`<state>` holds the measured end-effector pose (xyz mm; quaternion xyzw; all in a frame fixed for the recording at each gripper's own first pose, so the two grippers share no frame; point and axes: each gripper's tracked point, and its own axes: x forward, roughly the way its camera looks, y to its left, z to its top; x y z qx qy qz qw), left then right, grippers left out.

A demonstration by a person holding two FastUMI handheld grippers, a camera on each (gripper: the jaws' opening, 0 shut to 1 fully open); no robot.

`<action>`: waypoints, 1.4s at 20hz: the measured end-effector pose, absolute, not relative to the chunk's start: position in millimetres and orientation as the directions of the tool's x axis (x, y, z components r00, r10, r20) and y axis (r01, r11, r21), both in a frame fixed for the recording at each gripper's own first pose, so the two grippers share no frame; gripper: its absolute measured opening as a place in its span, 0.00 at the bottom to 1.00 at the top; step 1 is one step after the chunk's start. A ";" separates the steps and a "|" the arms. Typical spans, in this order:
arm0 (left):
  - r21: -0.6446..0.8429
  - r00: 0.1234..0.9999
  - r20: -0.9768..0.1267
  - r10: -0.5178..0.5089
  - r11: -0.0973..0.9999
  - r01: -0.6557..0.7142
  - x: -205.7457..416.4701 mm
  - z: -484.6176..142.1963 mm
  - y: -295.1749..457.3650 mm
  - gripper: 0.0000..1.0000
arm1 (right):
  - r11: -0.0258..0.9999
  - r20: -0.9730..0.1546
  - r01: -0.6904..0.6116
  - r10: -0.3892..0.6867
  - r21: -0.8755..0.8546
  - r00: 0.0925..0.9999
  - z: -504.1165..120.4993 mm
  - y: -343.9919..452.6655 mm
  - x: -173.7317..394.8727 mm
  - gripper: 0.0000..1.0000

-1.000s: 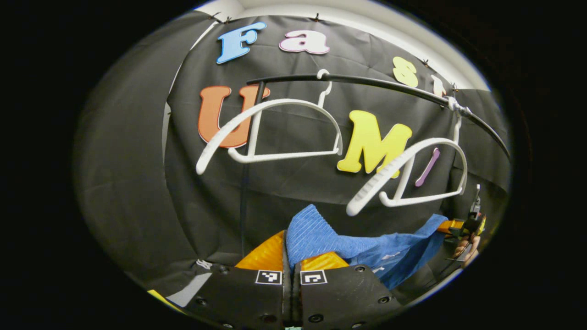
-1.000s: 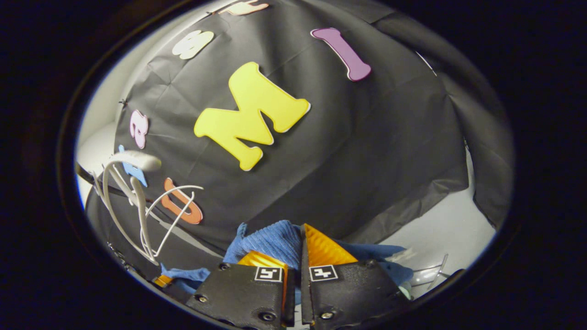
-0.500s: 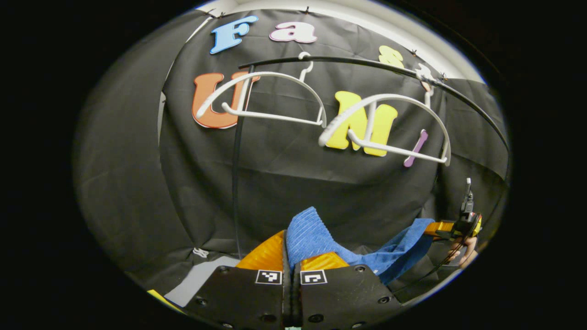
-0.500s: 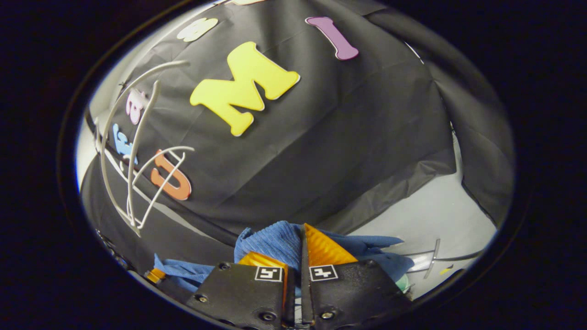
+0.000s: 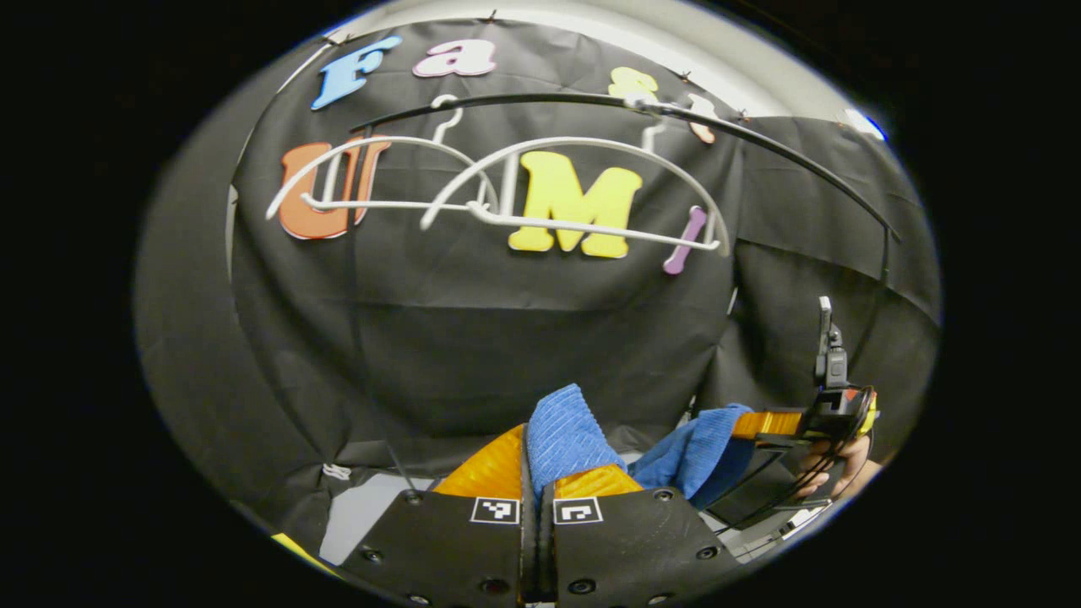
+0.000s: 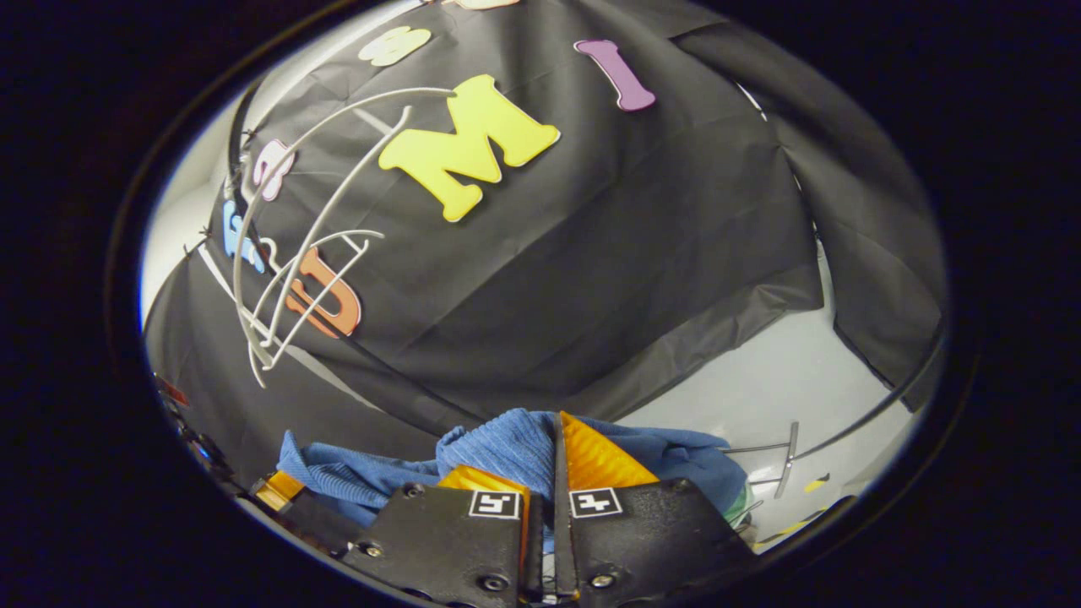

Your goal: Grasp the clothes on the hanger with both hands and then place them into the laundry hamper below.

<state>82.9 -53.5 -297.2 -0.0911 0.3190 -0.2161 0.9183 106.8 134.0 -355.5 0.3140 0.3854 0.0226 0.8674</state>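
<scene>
in the left gripper view the left hand-held gripper (image 5: 534,473) has its two fingers pressed together on a fold of the blue ribbed garment (image 5: 564,435), which rises between them. the cloth runs off to the right, where the right hand-held gripper (image 5: 764,424), gripped by a hand (image 5: 832,469), clamps its other end. in the right gripper view, that gripper (image 6: 553,460) is likewise closed on a bunch of the same cloth (image 6: 498,452), which spreads to both sides of the fingers. above and behind, two bare white hangers (image 5: 583,190) hang from a dark rail (image 5: 760,148) against the black cloth wall. a pale floor (image 6: 785,388) lies under the wall's hem.
</scene>
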 end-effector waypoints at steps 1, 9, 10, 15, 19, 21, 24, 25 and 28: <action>-0.323 0.693 -0.537 -0.481 0.876 0.358 78.6 -293.6 -61.8 0.05 | 0.798 -0.656 0.206 0.285 0.567 0.699 -352.1 140.6 100.3 0.09; -0.387 0.675 -0.480 -0.560 0.826 0.411 68.3 -268.0 -93.1 0.01 | 0.724 -0.610 0.173 0.399 0.668 0.685 -315.3 186.6 81.8 0.08; -0.388 0.670 -0.491 -0.557 0.828 0.404 66.5 -276.3 -93.0 0.05 | 0.733 -0.618 0.170 0.398 0.659 0.678 -322.8 184.2 80.3 0.05; -0.332 0.547 -0.708 -0.447 0.894 0.300 28.6 -393.1 -90.1 0.01 | 0.836 -0.801 0.246 0.321 0.490 0.505 -429.1 164.1 59.4 0.08; -0.229 0.407 -0.856 -0.318 0.940 0.253 -8.4 -462.1 -102.5 0.03 | 0.910 -0.922 0.217 0.300 0.353 0.245 -509.4 152.6 9.5 0.16; -0.210 0.361 -0.889 -0.281 0.952 0.222 -22.5 -476.9 -106.4 0.07 | 0.946 -0.949 0.145 0.265 0.290 0.172 -526.9 149.1 -2.0 0.23; -0.203 0.287 -0.927 -0.243 0.966 0.161 -39.4 -485.3 -110.9 0.10 | 0.959 -0.958 0.090 0.255 0.268 0.133 -521.8 139.7 -1.7 0.50; -0.201 0.261 -0.936 -0.235 0.968 0.150 -45.3 -486.5 -113.0 0.46 | 0.965 -0.961 0.063 0.244 0.254 0.132 -520.8 134.2 -2.1 0.61; -0.184 0.246 -0.945 -0.215 0.972 0.142 -50.6 -489.5 -112.7 0.82 | 0.980 -0.965 -0.004 0.197 0.199 0.175 -509.4 110.4 3.8 0.77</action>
